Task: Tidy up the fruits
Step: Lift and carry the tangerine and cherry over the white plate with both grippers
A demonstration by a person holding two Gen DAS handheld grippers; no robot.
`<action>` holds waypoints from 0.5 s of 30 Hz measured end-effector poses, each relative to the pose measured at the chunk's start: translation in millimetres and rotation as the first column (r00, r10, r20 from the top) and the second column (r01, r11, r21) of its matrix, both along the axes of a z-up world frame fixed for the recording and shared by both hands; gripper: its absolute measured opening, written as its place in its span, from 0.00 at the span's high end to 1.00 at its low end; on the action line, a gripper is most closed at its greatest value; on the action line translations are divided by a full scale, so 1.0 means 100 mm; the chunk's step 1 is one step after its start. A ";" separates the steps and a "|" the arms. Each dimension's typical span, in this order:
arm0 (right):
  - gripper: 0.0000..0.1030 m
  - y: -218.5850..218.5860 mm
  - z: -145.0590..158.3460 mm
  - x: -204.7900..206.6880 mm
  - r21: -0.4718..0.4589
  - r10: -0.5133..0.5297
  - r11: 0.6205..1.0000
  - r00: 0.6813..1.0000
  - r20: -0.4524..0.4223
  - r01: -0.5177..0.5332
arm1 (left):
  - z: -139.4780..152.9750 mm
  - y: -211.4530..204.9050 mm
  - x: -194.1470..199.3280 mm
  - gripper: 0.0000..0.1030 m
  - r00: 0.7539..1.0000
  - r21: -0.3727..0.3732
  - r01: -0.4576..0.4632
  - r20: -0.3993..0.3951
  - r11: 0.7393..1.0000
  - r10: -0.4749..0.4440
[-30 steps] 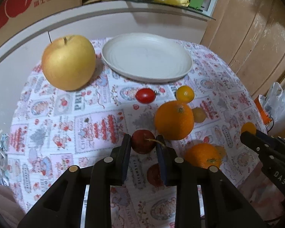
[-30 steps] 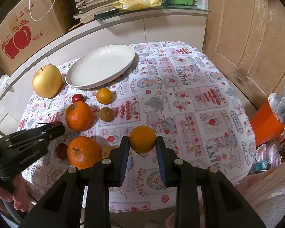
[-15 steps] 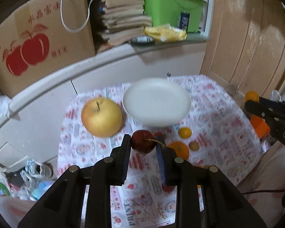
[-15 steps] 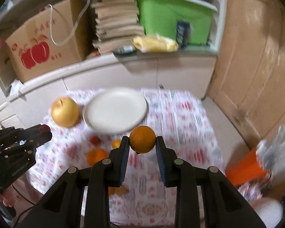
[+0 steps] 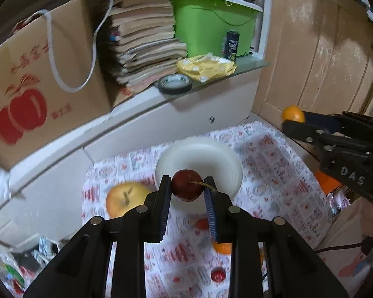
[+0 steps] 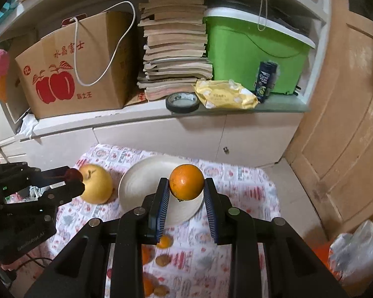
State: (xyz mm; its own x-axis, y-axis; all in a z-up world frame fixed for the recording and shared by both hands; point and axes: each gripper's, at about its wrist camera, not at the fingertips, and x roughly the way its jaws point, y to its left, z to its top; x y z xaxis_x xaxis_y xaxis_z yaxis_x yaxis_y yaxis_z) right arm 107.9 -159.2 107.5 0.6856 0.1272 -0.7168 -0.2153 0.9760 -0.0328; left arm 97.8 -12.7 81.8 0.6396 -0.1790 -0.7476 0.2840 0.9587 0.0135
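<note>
My left gripper is shut on a dark red cherry-like fruit and holds it high above the table. My right gripper is shut on a small orange, also high up. Far below, the empty white plate lies on the patterned tablecloth, with a big yellow apple to its left. The plate and apple also show in the right wrist view. Each gripper shows in the other's view, the right and the left.
Small tomatoes, oranges and brownish fruits lie on the cloth near the front. Behind the table a white counter carries a cardboard apple box, stacked books, a tape roll and a green bin. A wooden door stands right.
Both grippers have risen far above the table with their fruit still held. The table, plate and apple now look much smaller and lower in both views.
</note>
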 end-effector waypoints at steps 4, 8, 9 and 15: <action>0.71 0.00 0.04 0.32 0.025 -0.009 1.000 1.000 -0.026 0.009 | 0.10 -0.04 0.32 0.75 1.000 -0.013 0.018 -0.026 1.000 -0.019; 0.71 0.00 -0.06 0.56 0.050 -0.019 0.999 1.000 -0.025 0.020 | 0.09 -0.04 0.56 0.75 0.999 0.006 0.024 -0.027 1.000 -0.024; 0.71 0.00 -0.12 0.63 0.068 -0.009 0.998 1.000 -0.028 0.011 | 0.05 -0.04 0.63 0.75 0.999 0.008 0.028 -0.037 1.000 -0.028; 0.71 0.09 -0.74 0.85 0.092 0.074 0.994 0.984 -0.162 -0.060 | -0.46 0.00 0.89 0.75 0.989 -0.035 0.039 -0.143 0.999 -0.044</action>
State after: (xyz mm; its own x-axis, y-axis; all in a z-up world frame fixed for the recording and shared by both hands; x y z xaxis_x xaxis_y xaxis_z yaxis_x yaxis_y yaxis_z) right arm 192.7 -150.3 33.6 0.5468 0.2352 -0.8036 -0.2760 0.9567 0.0922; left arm 187.0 -13.2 36.0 0.5180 -0.2282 -0.8244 0.3202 0.9454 -0.0606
